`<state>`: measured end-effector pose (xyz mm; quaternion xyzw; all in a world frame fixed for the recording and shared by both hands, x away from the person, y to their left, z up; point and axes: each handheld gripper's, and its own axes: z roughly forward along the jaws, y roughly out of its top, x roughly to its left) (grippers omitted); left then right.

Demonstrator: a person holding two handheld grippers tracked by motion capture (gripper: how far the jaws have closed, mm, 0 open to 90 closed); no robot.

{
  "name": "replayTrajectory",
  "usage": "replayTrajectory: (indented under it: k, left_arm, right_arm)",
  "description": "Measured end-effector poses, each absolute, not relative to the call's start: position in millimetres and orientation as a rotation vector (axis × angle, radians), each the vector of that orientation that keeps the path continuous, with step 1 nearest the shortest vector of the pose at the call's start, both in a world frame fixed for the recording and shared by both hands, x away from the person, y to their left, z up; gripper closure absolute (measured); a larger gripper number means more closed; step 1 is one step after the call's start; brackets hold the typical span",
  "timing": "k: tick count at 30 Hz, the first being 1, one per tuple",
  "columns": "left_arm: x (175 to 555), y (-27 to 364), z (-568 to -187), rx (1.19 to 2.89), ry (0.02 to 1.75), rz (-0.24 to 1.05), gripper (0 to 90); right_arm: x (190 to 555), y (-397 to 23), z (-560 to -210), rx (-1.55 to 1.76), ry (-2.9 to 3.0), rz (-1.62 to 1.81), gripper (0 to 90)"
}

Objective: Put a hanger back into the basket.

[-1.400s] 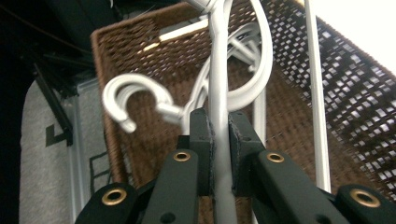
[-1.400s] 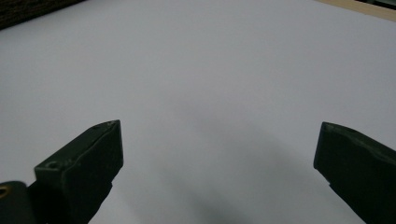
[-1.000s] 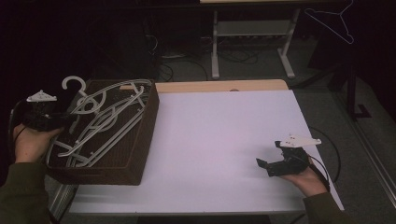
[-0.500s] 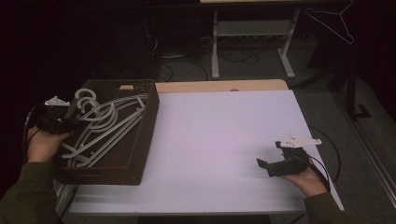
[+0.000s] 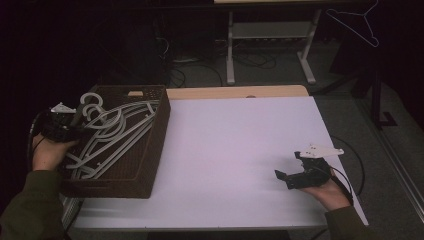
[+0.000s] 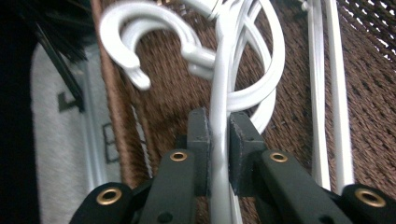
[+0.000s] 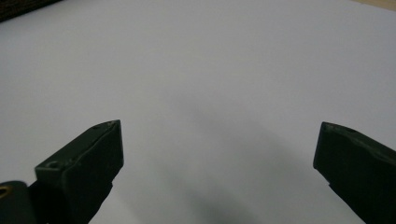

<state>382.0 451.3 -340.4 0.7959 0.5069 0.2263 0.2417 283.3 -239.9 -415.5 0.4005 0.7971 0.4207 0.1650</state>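
White table, no readable writing. Left gripper, jaws just eased, flanks a hanger over the basket; right gripper gapes wide.

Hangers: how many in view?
At least 3, exact count unclear. A tangled pile of white hangers lies in the brown basket, one of them between the left gripper jaws; some may be hidden. One wire hanger hangs at top right.

Left tongs loosening, nearly closed; right tongs spread wide
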Motion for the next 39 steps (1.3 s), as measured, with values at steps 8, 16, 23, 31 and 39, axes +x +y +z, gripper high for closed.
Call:
replayTrajectory:
  k: [8,16,23,31,39]
  left_arm:
    - [376.1,447.5,-329.3,2.072,1.35,0.607,43.2]
    - [367.3,426.5,-313.9,1.981,1.26,0.544,32.0]
    - [357.8,390.0,-304.5,1.926,1.134,0.489,27.1]
    - [354.2,354.0,-305.0,1.885,1.028,0.423,25.5]
    - [347.1,325.7,-308.1,1.831,0.933,0.374,21.7]
  right_arm:
    - [282.7,-239.1,-414.5,1.138,2.27,1.202,1.3]
    - [283.0,-238.0,-409.5,1.12,2.264,1.224,1.3]
    - [287.0,-237.0,-399.8,1.1,2.237,1.264,1.3]
    - [292.7,-235.9,-387.0,1.096,2.179,1.338,1.3]
    - [296.7,-234.4,-373.9,1.072,2.131,1.41,1.3]
